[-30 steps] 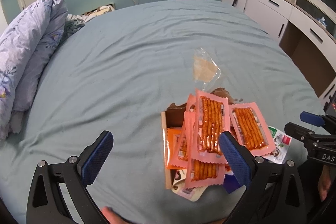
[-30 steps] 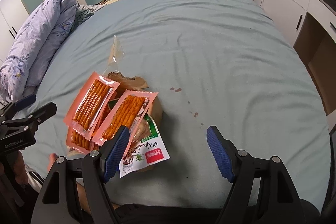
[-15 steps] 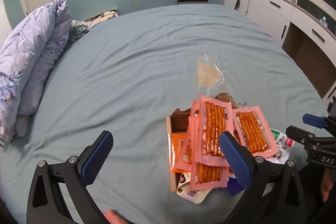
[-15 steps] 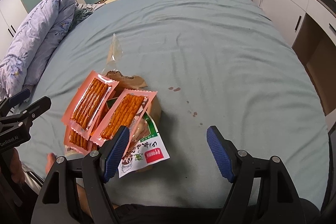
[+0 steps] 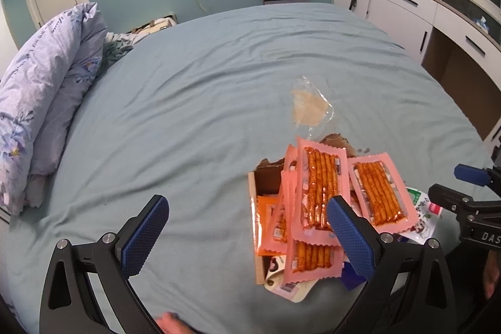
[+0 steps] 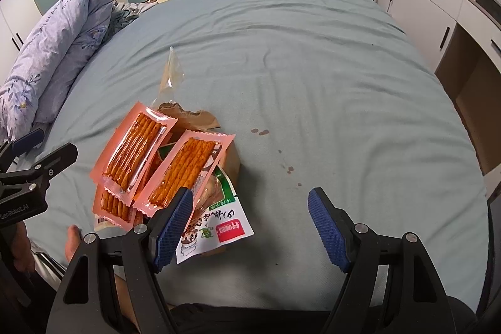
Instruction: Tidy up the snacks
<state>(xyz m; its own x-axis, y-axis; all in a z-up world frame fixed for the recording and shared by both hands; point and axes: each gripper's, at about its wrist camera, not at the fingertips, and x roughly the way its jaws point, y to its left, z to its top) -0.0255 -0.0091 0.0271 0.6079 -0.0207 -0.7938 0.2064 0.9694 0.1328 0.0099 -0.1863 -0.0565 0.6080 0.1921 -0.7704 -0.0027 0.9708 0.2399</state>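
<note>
Bed (image 5: 194, 102) with blue sheet, folded duvet (image 5: 47, 89) at its left edge; cardboard box (image 5: 266, 177) near the front edge, heaped with pink snack packets (image 5: 319, 193), clear wrapper (image 5: 308, 108) just beyond; left gripper (image 5: 247, 237) and right gripper (image 6: 250, 227), jaws apart, holding nothing.

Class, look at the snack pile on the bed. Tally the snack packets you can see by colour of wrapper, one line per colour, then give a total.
Pink packets of red sticks: at least 4
Orange packet: 1
White and green packet with red label: 1
Clear packet lying apart on the sheet: 1
Total: at least 7; others are partly hidden in the cardboard box.
</note>
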